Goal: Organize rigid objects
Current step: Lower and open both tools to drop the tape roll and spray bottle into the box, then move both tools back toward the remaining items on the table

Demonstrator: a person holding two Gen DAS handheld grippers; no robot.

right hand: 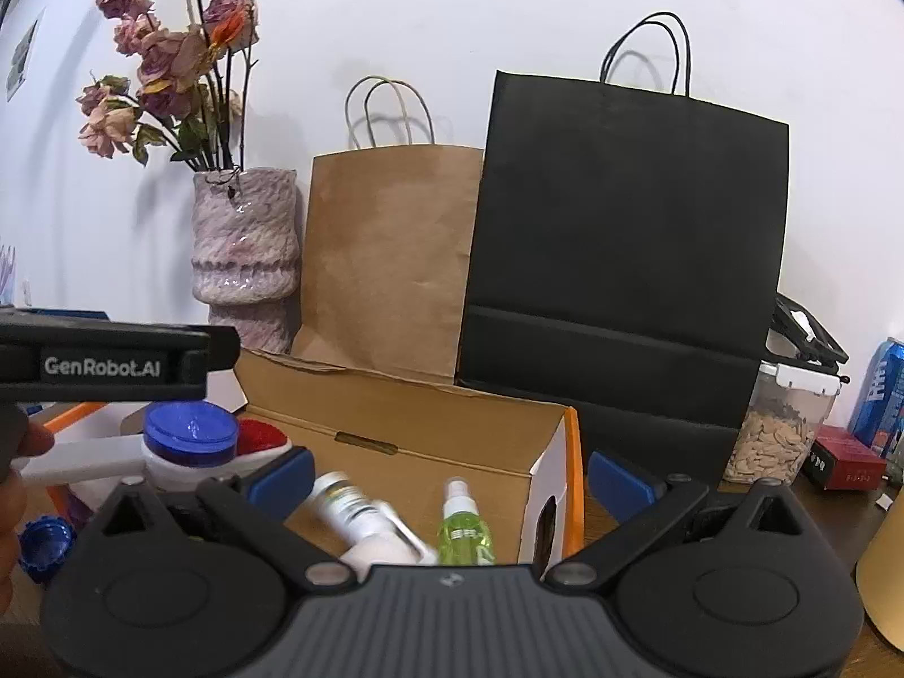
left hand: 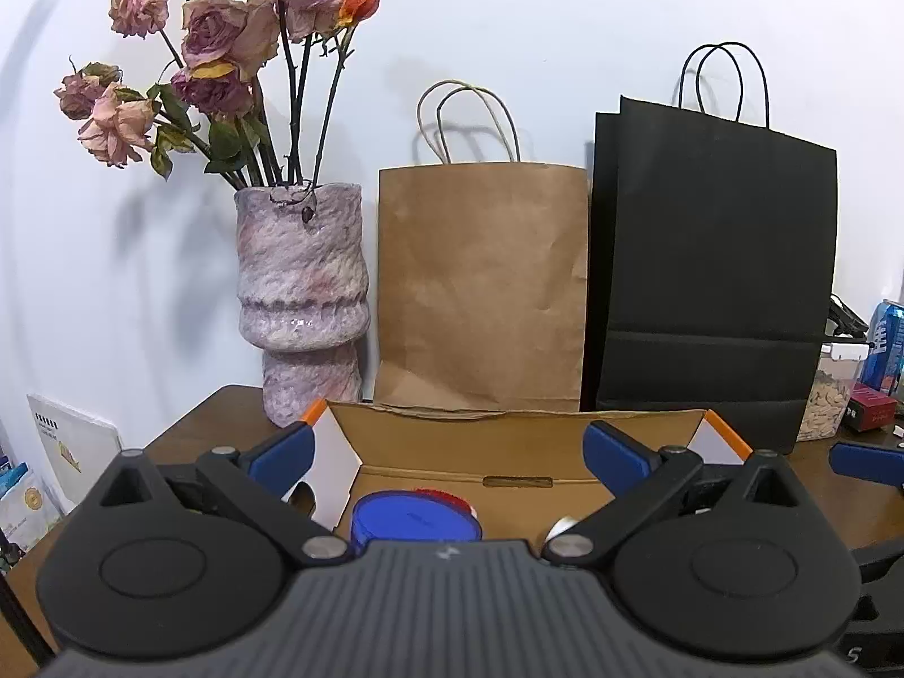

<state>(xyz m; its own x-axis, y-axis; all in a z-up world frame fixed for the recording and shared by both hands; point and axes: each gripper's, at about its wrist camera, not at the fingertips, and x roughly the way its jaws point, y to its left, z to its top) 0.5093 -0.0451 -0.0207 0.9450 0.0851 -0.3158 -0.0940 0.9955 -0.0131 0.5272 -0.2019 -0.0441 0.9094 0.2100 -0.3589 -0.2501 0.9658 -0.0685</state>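
Left tongs (left hand: 449, 446): fingers spread wide apart, gripping nothing, held above the near side of the cardboard box (left hand: 508, 452).
Right tongs (right hand: 449, 474): fingers spread wide apart, gripping nothing, straddling the box's right end wall.
Cardboard box: open-topped, on the desk (left hand: 186, 429) toward its rear edge, in front of the brown paper bag (left hand: 480, 282) and black paper bag (left hand: 712, 271).
Blue-lidded jar (left hand: 415, 522): inside the box, below and between the left tongs.
White bottle (right hand: 353, 508): lying inside the box, just beside the right tongs' left finger.
Green spray bottle (right hand: 463, 525): inside the box, between the right tongs.
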